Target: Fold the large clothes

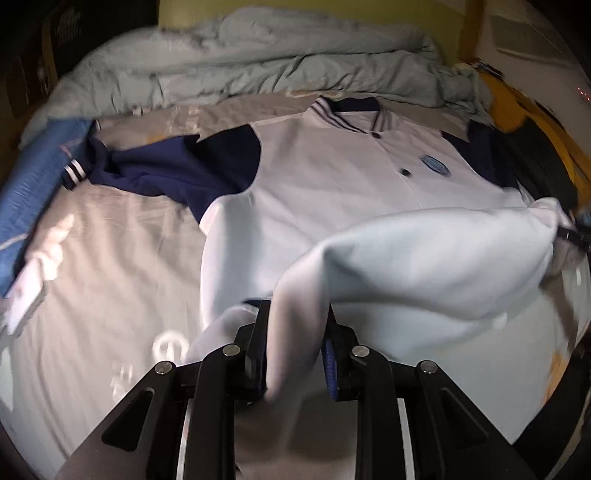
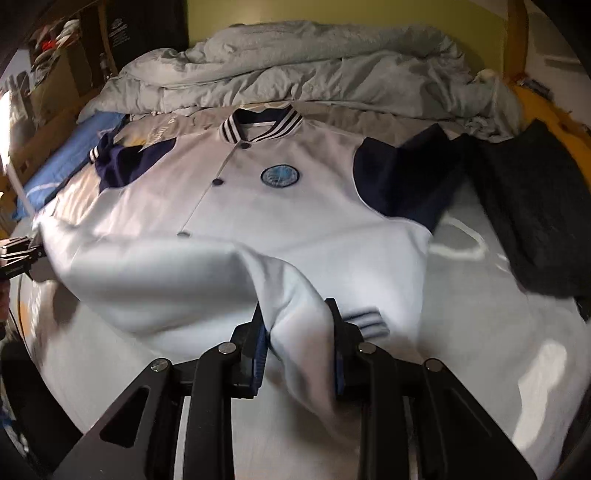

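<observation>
White fleece fills the near field in both wrist views: the left gripper [image 1: 295, 332] and the right gripper [image 2: 297, 325] each stand narrowly parted, with a bunched corner of the jacket's hem pinched between the pads. The jacket [image 1: 332, 177] lies front-up on the bed sheet [image 1: 110, 277], collar toward 12 o'clock, and its lower edge is raised off the sheet and slung between the two grips. Judged from this, the bottom-to-top fold is only just started; both navy sleeves remain spread outward and unfolded, so most of the task is left. In the left view the left sleeve [image 1: 155, 173] runs toward 10 o'clock, ending in a striped cuff beside a blue cloth [image 1: 29, 199]; the right gripper appears only as a blurred dark tip at 3 o'clock. The right view alone shows the other sleeve [image 2: 402, 184] at 2 o'clock, touching a dark garment [image 2: 535, 206], and a striped band of hem just beyond the gripper's right-hand finger. Farthest, at 12 o'clock, a rumpled grey duvet [image 2: 314, 70] lies against a yellow-green wall [image 2: 351, 14].
</observation>
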The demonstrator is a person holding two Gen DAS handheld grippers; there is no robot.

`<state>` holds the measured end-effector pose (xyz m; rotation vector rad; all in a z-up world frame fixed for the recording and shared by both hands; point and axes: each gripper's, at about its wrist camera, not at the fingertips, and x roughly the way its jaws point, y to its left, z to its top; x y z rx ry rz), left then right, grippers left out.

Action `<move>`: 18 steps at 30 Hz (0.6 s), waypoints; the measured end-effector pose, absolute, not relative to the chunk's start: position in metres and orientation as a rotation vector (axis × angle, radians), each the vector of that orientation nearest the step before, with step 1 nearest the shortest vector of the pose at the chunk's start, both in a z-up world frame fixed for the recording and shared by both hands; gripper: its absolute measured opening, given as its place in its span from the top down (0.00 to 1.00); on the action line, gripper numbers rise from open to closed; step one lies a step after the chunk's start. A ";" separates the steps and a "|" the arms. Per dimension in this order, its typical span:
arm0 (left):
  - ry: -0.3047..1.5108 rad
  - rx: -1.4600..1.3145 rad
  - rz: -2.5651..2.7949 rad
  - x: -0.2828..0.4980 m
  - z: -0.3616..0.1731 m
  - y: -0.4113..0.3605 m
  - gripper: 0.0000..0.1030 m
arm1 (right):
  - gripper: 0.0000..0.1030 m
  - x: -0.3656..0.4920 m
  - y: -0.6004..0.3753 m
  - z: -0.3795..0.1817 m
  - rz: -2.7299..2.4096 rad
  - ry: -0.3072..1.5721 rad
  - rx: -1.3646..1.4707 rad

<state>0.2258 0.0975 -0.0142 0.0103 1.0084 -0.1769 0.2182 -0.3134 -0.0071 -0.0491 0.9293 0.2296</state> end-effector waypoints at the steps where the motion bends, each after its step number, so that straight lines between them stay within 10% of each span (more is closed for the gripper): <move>1: 1.016 -0.009 -0.185 0.241 -0.018 0.100 0.75 | 0.74 0.231 -0.315 -0.010 0.231 0.943 -0.033; 10: 0.948 0.058 -0.249 0.296 -0.037 0.094 0.74 | 0.66 0.279 -0.315 -0.032 0.179 0.865 -0.039; 15: 0.787 0.044 -0.128 0.274 -0.021 0.109 0.23 | 0.24 0.270 -0.342 -0.023 0.148 0.769 0.043; 18: 0.687 -0.011 -0.137 0.248 -0.006 0.128 0.17 | 0.20 0.251 -0.365 -0.014 0.160 0.712 0.151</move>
